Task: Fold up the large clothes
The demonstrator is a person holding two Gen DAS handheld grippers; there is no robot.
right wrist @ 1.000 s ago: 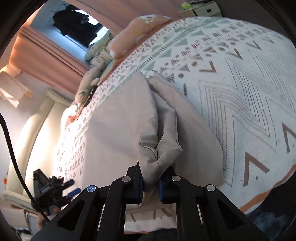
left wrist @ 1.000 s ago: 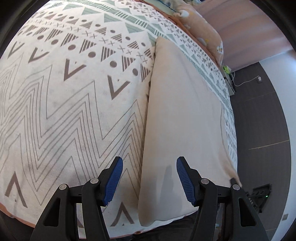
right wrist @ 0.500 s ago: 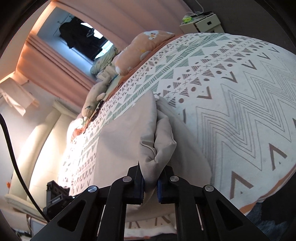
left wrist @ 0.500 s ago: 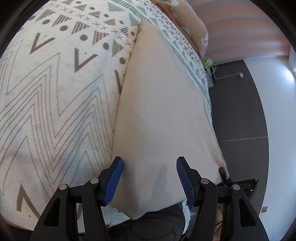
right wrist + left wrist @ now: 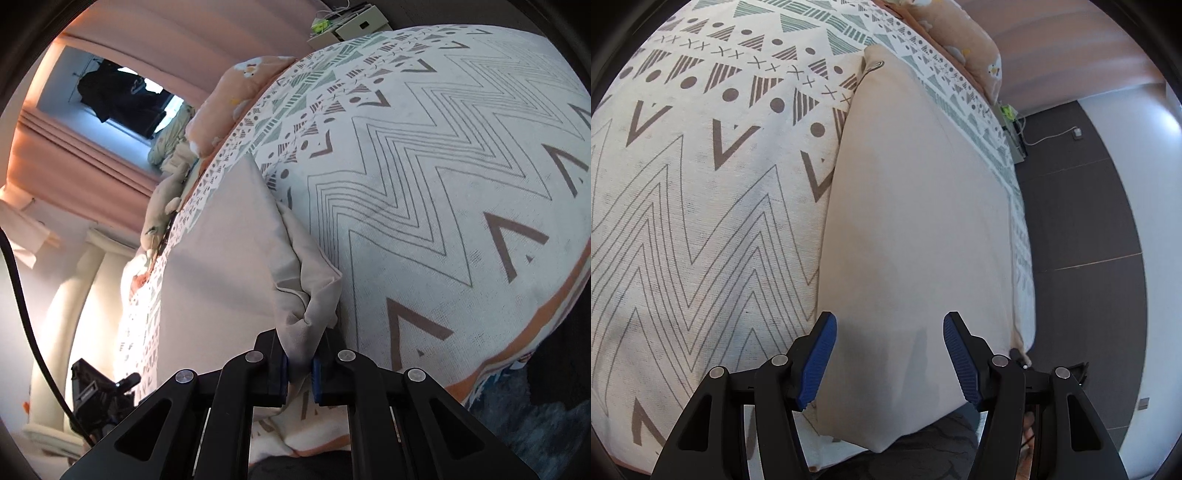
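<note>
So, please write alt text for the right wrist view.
The right gripper pinches a bunched corner of beige cloth that lies on a patterned bedspread. Behind are a peach pillow and pink curtains.

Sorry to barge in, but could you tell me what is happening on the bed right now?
A person with a handheld gripper in each hand is folding a beige garment laid on the patterned bedspread. The right gripper is shut on a bunched corner of the fabric, lifted slightly off the bed. The left gripper hangs open above the flat, smooth part of the garment near the bed's edge, gripping nothing.
</note>
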